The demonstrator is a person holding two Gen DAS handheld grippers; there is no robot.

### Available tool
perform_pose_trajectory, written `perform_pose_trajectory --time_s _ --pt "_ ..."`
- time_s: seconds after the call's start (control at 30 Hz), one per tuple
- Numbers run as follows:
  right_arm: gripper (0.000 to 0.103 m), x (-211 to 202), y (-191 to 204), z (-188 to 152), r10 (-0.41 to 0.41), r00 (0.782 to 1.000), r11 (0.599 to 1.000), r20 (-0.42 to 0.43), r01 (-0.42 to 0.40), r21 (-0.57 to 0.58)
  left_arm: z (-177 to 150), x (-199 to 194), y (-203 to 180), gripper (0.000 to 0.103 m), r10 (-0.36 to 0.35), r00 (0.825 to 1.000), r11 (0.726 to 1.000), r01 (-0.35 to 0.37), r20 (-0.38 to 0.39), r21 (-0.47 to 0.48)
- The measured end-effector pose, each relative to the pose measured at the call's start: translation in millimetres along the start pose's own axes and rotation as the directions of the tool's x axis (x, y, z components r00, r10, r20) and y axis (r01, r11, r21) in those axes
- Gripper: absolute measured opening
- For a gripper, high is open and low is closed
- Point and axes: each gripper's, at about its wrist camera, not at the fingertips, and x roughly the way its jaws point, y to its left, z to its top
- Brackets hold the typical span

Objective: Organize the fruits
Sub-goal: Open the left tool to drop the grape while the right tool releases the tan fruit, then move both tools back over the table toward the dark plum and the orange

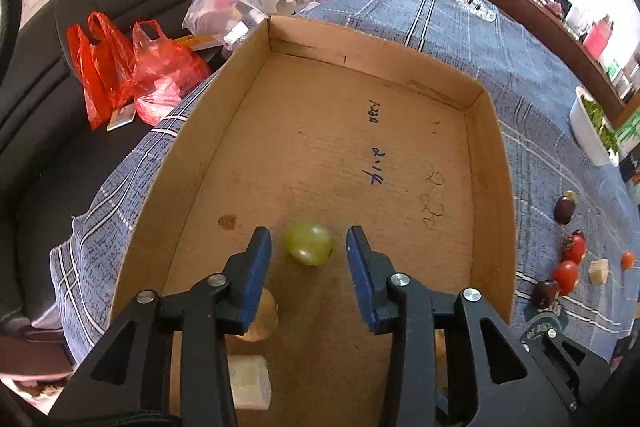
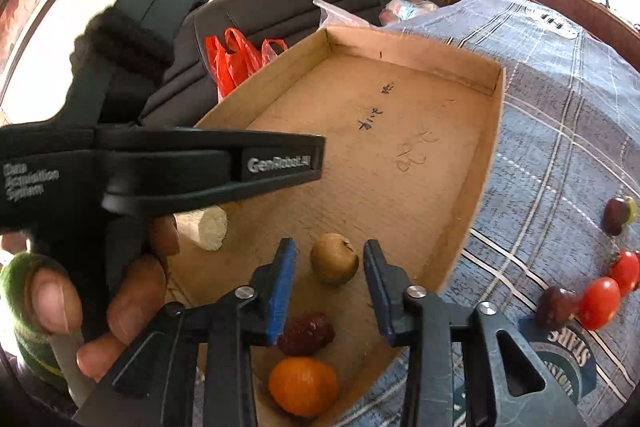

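While both of my tools hang over the cardboard box (image 1: 490, 163) on the blue-checked worktop (image 1: 532, 75), each stands spread with nothing pinched: the left tool (image 1: 308, 247) flanks a green grape (image 1: 309, 243) lying on the box floor, the right tool (image 2: 329, 259) flanks a brownish fruit (image 2: 334, 258) near the box's corner. To finish this well, I should lift straight up, pads clear of both fruits, then turn to the tomatoes (image 2: 600, 303) waiting outside.

Matt corrugated cardboard box (image 1: 492, 187), woven checked cloth (image 1: 540, 99), glossy red plastic bags (image 1: 132, 75)
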Motion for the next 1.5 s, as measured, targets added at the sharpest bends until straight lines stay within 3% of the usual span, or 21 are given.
perform_pose_trajectory --time_s 0.33,0.67,1.07,1.5 --pt "0.043 -54 -15 -16 0.009 0.996 0.999 0.085 -0.013 0.049 -12 -42 -14 0.039 -0.035 0.997 0.999 0.035 0.076 0.009" --pt "0.046 -99 -44 -54 -0.017 0.991 0.99 0.135 -0.001 0.138 -28 -78 -40 0.045 -0.091 0.988 0.995 0.084 0.122 0.057" --pt "0.047 -149 -118 -115 -0.129 0.978 0.937 0.162 0.066 0.343 -57 -89 -98 0.045 -0.166 0.983 0.973 0.149 0.083 0.177" --pt "0.047 -196 -175 -166 -0.246 0.953 0.865 0.175 0.135 0.483 -88 -91 -155 0.045 -0.221 0.975 0.936 0.205 0.025 0.286"
